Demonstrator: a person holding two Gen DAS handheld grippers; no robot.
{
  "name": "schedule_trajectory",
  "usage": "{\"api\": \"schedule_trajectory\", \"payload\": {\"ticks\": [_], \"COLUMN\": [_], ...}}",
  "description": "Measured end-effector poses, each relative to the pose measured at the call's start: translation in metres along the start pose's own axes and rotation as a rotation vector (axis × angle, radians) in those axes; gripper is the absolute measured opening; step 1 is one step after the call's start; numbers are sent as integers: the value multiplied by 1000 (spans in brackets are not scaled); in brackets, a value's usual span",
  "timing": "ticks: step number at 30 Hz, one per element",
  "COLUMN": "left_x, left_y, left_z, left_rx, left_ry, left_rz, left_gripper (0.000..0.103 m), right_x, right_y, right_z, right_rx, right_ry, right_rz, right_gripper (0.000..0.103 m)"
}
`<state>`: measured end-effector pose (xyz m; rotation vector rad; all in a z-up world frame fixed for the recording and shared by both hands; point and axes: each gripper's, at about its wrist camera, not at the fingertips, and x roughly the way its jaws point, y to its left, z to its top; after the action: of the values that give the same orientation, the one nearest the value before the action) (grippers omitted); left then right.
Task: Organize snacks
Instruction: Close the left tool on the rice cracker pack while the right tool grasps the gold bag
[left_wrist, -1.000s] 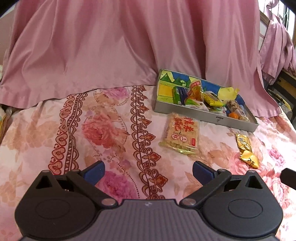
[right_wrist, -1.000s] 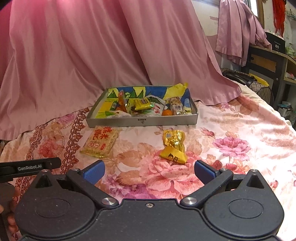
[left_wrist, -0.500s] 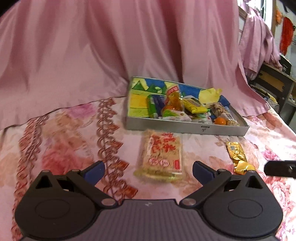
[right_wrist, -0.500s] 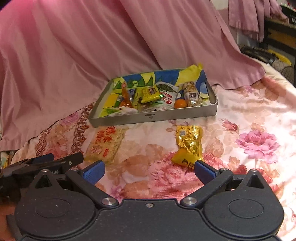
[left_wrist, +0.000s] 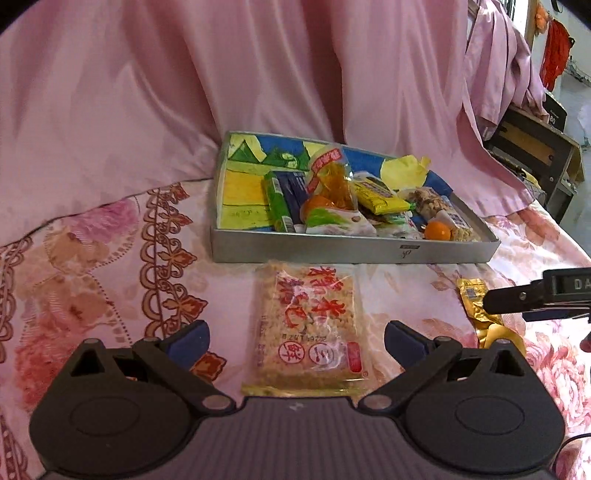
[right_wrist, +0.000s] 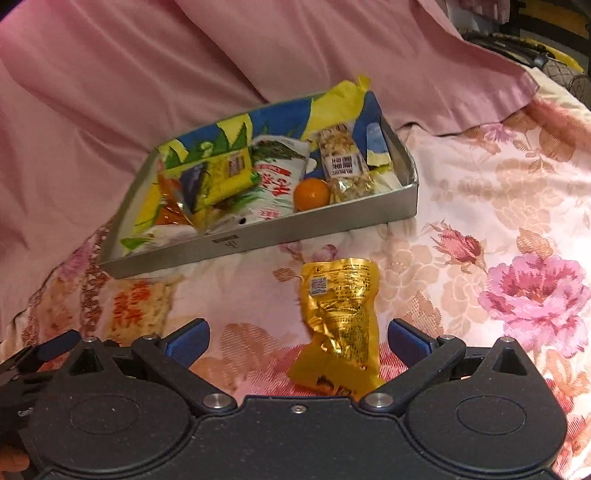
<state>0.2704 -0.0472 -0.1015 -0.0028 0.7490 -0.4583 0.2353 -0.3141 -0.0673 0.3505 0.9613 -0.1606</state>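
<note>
We hold the left hand-held gripper (left_wrist: 297, 338) spread wide with nothing in it, and the rice cracker packet (left_wrist: 308, 328) lies flat on the flowered bedspread (left_wrist: 85, 258) between its blue fingertips (left_wrist: 190, 338), its near edge reaching the gripper's body. Our right hand-held gripper (right_wrist: 297, 338) is just as wide and empty; the gold foil packet (right_wrist: 340, 321) lies on the cloth between its two tips, nearer the right one, touching neither as far as we can tell. Just beyond both packets sits the grey metal tray (left_wrist: 354, 251), lined with blue and yellow printed paper and holding a jumble of snacks — a green and blue packet (left_wrist: 284, 201), a clear orange pouch (left_wrist: 330, 181), a yellow bar (left_wrist: 378, 194), a white and green bag (right_wrist: 277, 177), a nut bar (right_wrist: 343, 164) and a small orange (right_wrist: 311, 194). The left view alone shows the dark wooden furniture (left_wrist: 535, 144) at the far right and the right gripper's finger crossing the gold packet; the right view alone shows the gold packet whole — and a pink flower (right_wrist: 535, 291) printed beside it.
</note>
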Motion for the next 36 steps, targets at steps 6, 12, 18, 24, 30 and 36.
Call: {"api": "schedule_trajectory", "payload": {"ticks": [6, 12, 18, 24, 30, 36], "left_x": [13, 21, 24, 23, 21, 25], "left_y": [-7, -10, -11, -14, -17, -20], "left_z": [0, 0, -1, -2, -2, -3], "left_rx": [56, 51, 52, 64, 62, 80], "left_ry": [29, 49, 45, 53, 59, 67], "left_rz": [1, 11, 18, -11, -33, -26], "left_gripper": [103, 102, 91, 81, 78, 83], "right_x": [23, 40, 39, 37, 33, 34], "right_y": [-7, -13, -10, -1, 15, 24], "right_z": [5, 4, 3, 1, -3, -6], "right_rx": [21, 53, 71, 73, 27, -16], "right_ry": [15, 26, 31, 39, 52, 54], "right_rz": [-42, -46, 19, 63, 100, 82], "right_gripper": [102, 102, 99, 93, 86, 72]}}
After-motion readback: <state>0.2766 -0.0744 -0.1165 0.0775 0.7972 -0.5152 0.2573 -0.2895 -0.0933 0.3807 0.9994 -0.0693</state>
